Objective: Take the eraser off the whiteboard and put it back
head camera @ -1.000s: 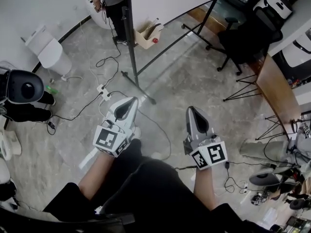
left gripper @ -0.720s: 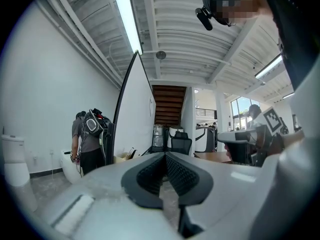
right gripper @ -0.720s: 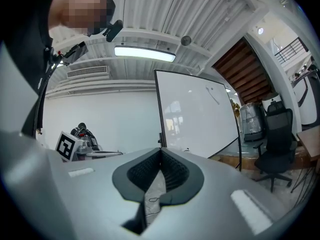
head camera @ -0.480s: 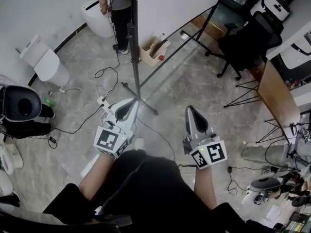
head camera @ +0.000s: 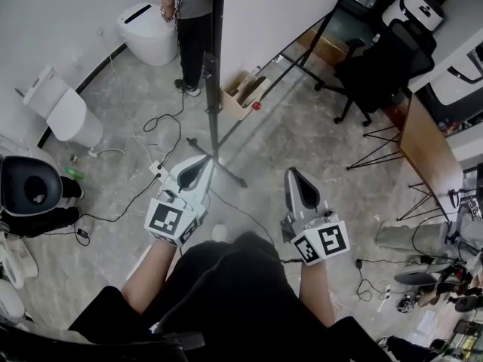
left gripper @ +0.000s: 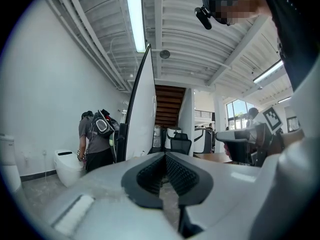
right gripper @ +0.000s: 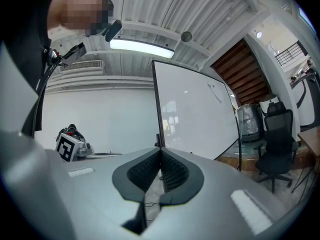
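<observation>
Above the grey floor (head camera: pixel 302 134), the left gripper (head camera: pixel 204 161) and the right gripper (head camera: pixel 293 173) pointed level, each with its 2 jaws clenched together on nothing. Ahead stood the whiteboard (head camera: pixel 279 6) on its black stand (head camera: pixel 213 81). The eraser could not be made out on it.

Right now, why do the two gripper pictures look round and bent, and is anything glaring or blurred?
Left gripper view: wide-angle lens bends everything into a circle with black corners; the ceiling light is blown out white. Right gripper view: same bending; the whiteboard carries pale reflections. Head view: evenly lit, sharp, edges mildly curved.
</observation>
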{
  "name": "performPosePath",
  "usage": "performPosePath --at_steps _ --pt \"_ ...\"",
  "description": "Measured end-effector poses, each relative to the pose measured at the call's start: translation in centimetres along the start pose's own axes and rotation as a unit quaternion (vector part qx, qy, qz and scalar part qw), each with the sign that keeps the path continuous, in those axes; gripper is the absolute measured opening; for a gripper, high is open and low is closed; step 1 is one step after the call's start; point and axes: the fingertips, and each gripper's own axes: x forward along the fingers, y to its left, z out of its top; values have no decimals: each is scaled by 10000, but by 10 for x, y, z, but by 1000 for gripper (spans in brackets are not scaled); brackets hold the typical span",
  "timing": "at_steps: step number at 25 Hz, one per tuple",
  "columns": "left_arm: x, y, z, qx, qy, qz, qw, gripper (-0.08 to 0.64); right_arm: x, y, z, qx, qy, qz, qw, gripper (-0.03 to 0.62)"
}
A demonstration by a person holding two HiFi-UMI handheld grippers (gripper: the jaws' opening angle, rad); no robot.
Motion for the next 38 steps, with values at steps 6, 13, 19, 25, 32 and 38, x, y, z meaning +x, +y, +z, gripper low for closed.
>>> performPosePath --at_steps 6,13,19,25,32,38 --pt "19 3 -2 -28 51 -78 10000 6 19 -11 0 55 15 -19 10000 9" --pt "49 21 8 40 -60 150 9999 6 56 -35 5 29 -11 305 9995 9" --pt "85 37 14 97 -60 459 9989 6 99 -70 4 23 90 588 9982 9" --pt "116 43 12 152 5 691 9975 6 133 -102 0 74 163 858 9961 9" --pt "134 47 3 106 56 988 9950 6 158 -123 -16 20 357 1120 9931 9" --pt "142 53 2 84 45 1196 9928 6 177 -133 -22 35 417 1250 9913 9"
